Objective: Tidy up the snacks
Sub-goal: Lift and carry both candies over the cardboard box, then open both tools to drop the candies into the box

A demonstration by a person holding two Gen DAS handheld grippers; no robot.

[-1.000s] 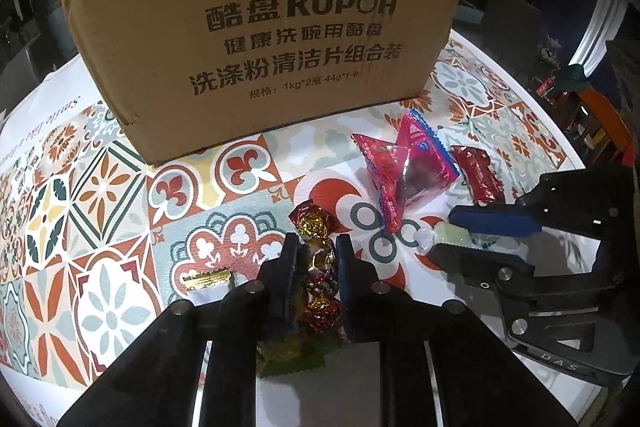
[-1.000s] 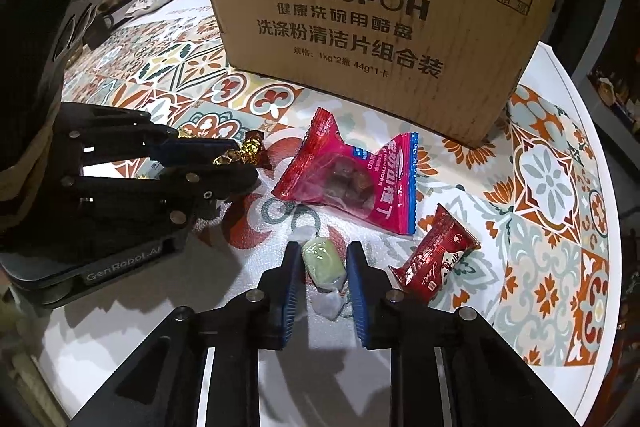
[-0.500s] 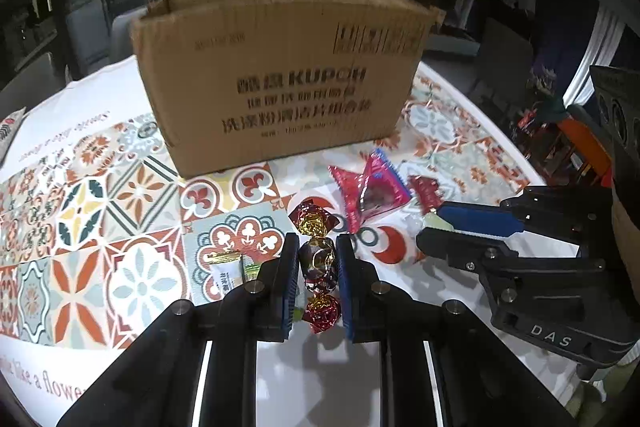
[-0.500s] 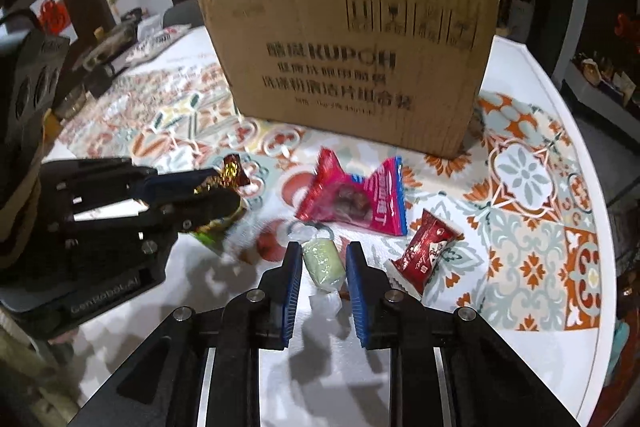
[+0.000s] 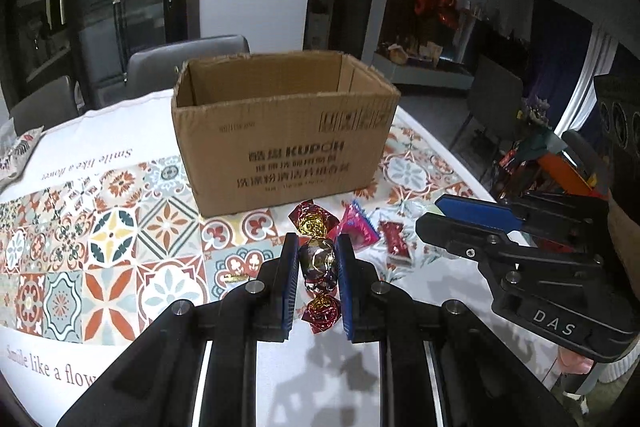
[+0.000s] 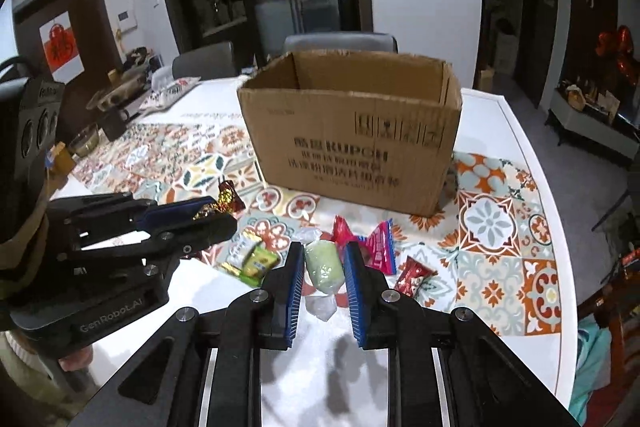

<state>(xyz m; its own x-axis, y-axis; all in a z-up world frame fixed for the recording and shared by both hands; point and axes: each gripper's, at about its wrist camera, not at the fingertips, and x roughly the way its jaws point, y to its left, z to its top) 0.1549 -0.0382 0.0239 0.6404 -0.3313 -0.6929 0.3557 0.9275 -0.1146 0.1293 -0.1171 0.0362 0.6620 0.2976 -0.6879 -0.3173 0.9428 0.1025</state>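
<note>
Foil-wrapped candy (image 5: 318, 261) clamped in left gripper (image 5: 317, 251); green candy (image 6: 323, 267) clamped in right gripper (image 6: 322, 259); both short of cardboard box (image 5: 280, 155).

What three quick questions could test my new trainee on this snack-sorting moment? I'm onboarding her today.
1. True or false: the cardboard box is open at the top.
2. What does the right gripper hold?
A. pale green candy
B. pink packet
C. nothing
3. Fill in: the left gripper is shut on a ___-wrapped candy.

Key: 1 true; 2 A; 3 foil
</note>
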